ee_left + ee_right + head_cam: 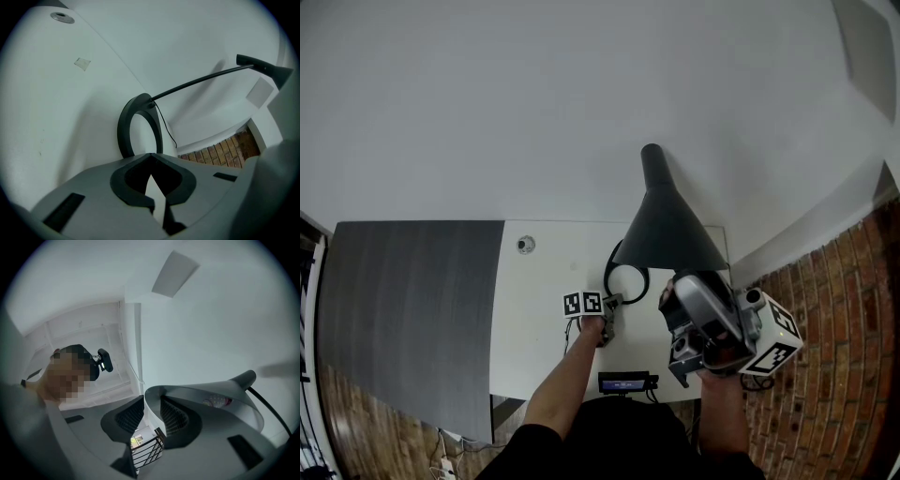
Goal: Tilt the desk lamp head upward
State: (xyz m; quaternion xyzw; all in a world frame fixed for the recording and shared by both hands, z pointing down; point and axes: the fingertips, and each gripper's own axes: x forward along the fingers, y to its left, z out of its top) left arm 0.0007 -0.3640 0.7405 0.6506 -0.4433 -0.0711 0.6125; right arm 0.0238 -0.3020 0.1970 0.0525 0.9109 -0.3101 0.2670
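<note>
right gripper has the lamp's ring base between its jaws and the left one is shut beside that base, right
Not quite. The right gripper has the rim of the lamp shade between its jaws, not the ring base; the right gripper view shows it. The left gripper is indeed shut beside that base.

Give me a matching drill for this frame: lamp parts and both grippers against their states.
Things:
1. lamp shade
2. ring base
3. left gripper
4. right gripper

States:
A. jaws shut, nothing between them
B. lying flat on the white desk
C. jaws closed on the shade's rim
D. black cone, up off the desk

Pairs: 1-D, 2-B, 3-A, 4-C.
</note>
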